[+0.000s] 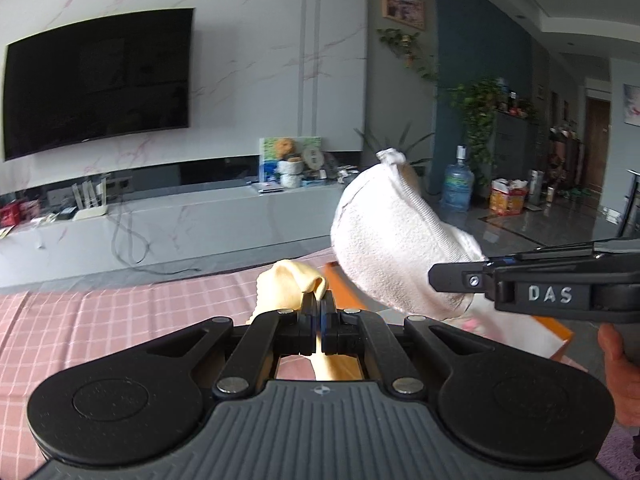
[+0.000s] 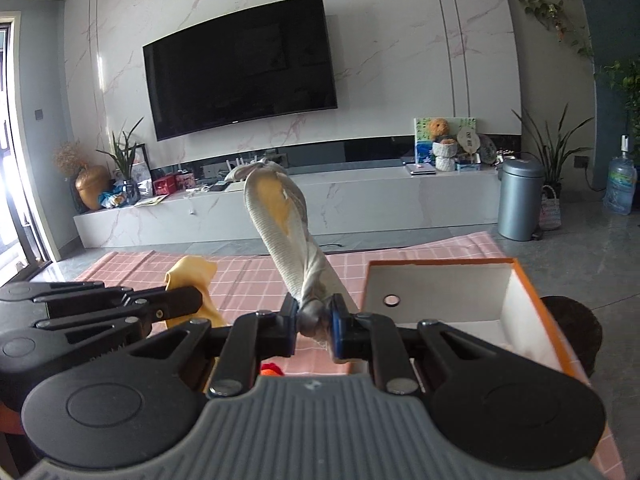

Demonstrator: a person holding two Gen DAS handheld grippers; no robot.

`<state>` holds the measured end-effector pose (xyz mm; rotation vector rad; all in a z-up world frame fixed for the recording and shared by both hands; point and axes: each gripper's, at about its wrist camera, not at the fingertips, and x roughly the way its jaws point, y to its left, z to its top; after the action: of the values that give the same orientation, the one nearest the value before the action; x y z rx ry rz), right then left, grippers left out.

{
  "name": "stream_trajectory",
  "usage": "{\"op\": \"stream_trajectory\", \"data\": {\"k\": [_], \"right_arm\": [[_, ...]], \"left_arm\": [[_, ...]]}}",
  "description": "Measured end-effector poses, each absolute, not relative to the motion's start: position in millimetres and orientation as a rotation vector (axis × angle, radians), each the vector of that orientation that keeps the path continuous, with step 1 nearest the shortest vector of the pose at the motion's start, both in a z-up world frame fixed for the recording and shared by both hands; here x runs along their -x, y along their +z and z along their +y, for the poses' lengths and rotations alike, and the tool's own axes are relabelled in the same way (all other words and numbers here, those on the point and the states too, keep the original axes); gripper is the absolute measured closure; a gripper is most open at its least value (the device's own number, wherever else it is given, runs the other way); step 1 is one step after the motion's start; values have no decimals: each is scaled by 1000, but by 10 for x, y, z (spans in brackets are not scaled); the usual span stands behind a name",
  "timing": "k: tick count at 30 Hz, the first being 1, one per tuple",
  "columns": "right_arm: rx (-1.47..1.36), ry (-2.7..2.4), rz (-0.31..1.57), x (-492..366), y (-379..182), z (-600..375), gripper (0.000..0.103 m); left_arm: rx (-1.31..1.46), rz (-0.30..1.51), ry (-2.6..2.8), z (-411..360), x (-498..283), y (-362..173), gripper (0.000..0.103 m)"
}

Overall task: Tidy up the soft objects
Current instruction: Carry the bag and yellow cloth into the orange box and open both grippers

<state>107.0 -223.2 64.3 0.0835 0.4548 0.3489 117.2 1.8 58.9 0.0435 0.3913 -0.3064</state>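
Observation:
My left gripper is shut on a pale yellow soft cloth piece, held above the pink checked tablecloth. It also shows in the right wrist view, with the left gripper at the left. My right gripper is shut on a white sock that stands up from the jaws. In the left wrist view the white sock hangs in the air at the right, above an orange-edged white box. The box is open, to the right of my right gripper.
A small red object lies on the cloth under my right gripper. Beyond the table are a long marble TV bench, a wall TV, a grey bin and a water bottle. A dark round stool stands beside the box.

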Motion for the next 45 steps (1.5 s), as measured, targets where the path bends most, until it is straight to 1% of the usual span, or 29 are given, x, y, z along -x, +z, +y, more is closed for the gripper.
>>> {"op": "stream_trajectory", "data": {"k": [9,21,26,36,45], "right_arm": [[11,254,459,-1230,663,-2671,89],[117,198,526,-1773,504,-2992,89],[145,196,569,-1995,367,-3005,89],[178,180,683,-2429,-48,-3004,89],[191,186,770,-2615,-323,-2973,88]], "left_arm": [[-103,388,-447,-628,-1475,605,102],[-199,407,-540,-1260,-2022,516,102],[-275,430,-547,-1414,-2189,382,102],[-301,530,-531,-1465,-2538,46,102],[-378,594,-554,-1506,-2685,-160,101]]}}
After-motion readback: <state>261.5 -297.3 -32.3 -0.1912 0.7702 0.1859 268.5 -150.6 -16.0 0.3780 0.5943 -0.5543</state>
